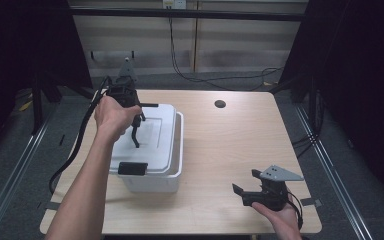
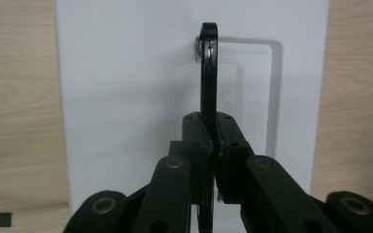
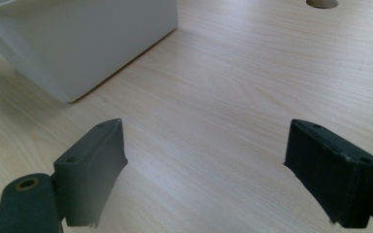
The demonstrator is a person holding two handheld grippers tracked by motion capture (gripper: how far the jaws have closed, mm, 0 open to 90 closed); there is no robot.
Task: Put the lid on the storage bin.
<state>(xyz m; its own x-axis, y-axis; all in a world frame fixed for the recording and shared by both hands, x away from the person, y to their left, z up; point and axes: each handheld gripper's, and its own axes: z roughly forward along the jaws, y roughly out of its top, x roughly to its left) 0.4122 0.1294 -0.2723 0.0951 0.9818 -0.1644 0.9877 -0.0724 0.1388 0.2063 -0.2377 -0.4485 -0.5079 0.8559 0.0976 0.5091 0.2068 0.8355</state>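
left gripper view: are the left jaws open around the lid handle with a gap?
No, the left gripper is clamped shut on the black handle of the white lid, with both jaws pressed against it.

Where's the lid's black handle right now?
In the high view the black handle stands raised over the white lid, left of table centre. The left claw is shut on it, seen in the left gripper view.

— How many containers are counted on the table (image 1: 230,150)?
— One white box (image 1: 152,182), covered by one white lid (image 1: 152,135). One black handle (image 2: 208,77) is seen on the lid, and one black latch (image 1: 132,168) at its near end.
— And grippers?
— Two are counted: one left gripper (image 1: 136,131), one right gripper (image 1: 246,181).
— Anything else?
— One round hole (image 1: 220,104) is seen in the table.
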